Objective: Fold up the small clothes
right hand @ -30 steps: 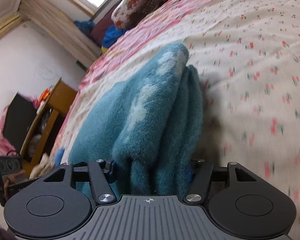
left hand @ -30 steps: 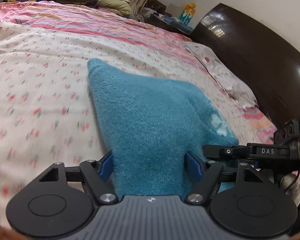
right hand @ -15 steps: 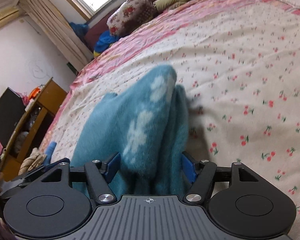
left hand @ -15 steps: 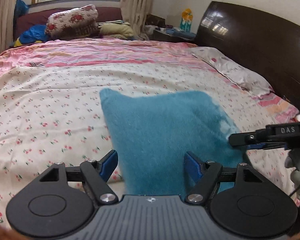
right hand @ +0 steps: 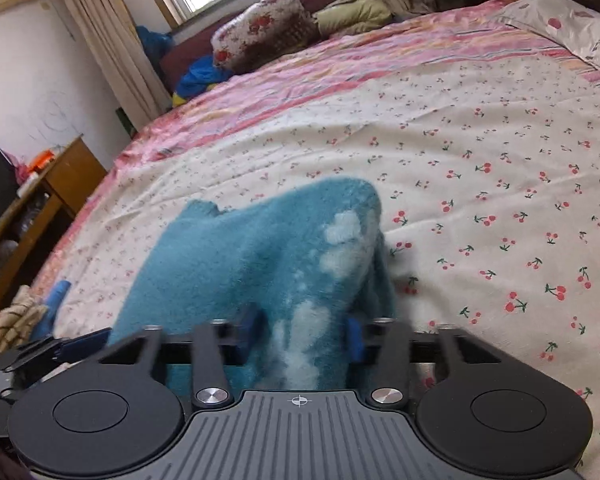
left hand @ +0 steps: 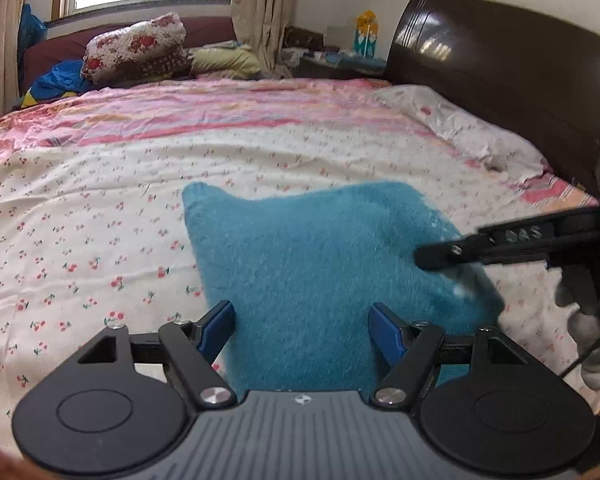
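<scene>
A fluffy teal garment [left hand: 320, 264] with white patches [right hand: 340, 236] is held up over the bed between both grippers. My left gripper [left hand: 302, 320] has its blue pads on either side of the garment's near edge. The jaws stand wide, with cloth filling the gap. My right gripper [right hand: 300, 336] has narrower jaws pinched on a bunched fold of the same garment. The right gripper's black finger [left hand: 500, 244] shows in the left wrist view at the garment's right side. The left gripper's blue fingertip [right hand: 80, 346] shows at the lower left of the right wrist view.
A cherry-print sheet [left hand: 80, 240] covers the bed, with a pink striped band [left hand: 220, 112] farther back. A dark headboard [left hand: 520, 80] stands at the right. Pillows and bedding [left hand: 140, 48] lie under the window. A wooden cabinet [right hand: 32, 208] stands beside the bed.
Both grippers have lifted and tilted up, so more of the room shows. The garment has risen off the sheet with them. The right gripper's jaws have narrowed on the fold.
</scene>
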Tool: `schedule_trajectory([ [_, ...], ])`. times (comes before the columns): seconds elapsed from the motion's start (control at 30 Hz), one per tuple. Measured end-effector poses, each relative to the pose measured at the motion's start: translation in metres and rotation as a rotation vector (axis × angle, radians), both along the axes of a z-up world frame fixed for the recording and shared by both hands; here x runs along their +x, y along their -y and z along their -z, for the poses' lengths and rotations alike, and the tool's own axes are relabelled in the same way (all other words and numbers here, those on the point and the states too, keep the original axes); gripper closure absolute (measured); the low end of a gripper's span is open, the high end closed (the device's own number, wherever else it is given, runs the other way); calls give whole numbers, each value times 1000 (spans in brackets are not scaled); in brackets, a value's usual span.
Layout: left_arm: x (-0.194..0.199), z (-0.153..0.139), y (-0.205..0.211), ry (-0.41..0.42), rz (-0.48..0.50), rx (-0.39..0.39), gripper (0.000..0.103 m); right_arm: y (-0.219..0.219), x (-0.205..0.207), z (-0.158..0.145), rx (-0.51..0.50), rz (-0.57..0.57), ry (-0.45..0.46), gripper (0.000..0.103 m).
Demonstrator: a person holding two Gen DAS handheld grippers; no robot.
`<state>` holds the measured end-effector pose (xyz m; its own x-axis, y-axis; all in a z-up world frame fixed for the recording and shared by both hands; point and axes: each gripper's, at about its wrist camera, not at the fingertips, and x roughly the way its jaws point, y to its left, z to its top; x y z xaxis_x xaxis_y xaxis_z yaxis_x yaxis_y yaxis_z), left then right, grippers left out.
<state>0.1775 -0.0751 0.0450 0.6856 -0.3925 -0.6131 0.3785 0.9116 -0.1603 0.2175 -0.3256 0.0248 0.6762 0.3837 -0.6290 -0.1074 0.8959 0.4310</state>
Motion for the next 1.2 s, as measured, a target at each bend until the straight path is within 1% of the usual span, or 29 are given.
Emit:
schedule_trajectory([
  [0.03, -1, -3, 0, 12, 4, -16, 26, 7, -7, -2, 15, 7, 7, 81],
  [0.1, -3, -10, 3, 46, 12, -39, 26, 14, -17, -2, -15, 24, 17, 83],
  [0.13, -3, -11, 6, 60, 15, -37, 26, 16, -20, -1, -30, 38, 12, 83],
  [0.17, -2, -11, 10, 68, 21, -22, 26, 20, -20, 4, -28, 57, 4, 83],
  [0.27, 7, 5, 27, 51, 21, 80, 24, 33, -13, 21, 7, 123, -18, 83],
  [0.33, 11, 11, 29, 42, 13, 88, 21, 32, -10, 26, 6, 135, -21, 83],
  [0.43, 13, 11, 27, 22, -6, 72, 20, 26, -10, 21, -40, 119, -23, 79],
  [0.53, 10, 8, 26, 15, -21, 86, 21, 24, -16, 9, -56, 110, -21, 74],
  [0.6, 6, 5, 26, 22, -34, 101, 22, 20, -26, -4, -73, 120, -1, 73],
  [0.63, 4, 3, 26, 27, -39, 107, 23, 16, -32, -9, -96, 125, 15, 71],
  [0.73, -1, -1, 24, 33, -44, 115, 23, -2, -50, -25, -196, 103, 82, 71],
  [0.83, -6, -2, 22, 33, -58, 119, 23, -23, -66, -30, -290, 63, 132, 71],
  [0.87, -6, -1, 22, 32, -61, 121, 23, -30, -69, -28, -307, 44, 134, 71],
  [0.93, -8, 0, 23, 29, -64, 131, 23, -39, -69, -18, -333, 13, 110, 71],
  [0.97, -9, 2, 24, 29, -64, 139, 23, -43, -67, -11, -365, 11, 102, 72],
  [1.03, -10, 4, 25, 32, -59, 142, 23, -50, -66, 1, -452, 9, 116, 75],
  [1.2, -9, 9, 28, 37, -66, 152, 21, -53, -60, 11, -506, 18, 122, 75],
])
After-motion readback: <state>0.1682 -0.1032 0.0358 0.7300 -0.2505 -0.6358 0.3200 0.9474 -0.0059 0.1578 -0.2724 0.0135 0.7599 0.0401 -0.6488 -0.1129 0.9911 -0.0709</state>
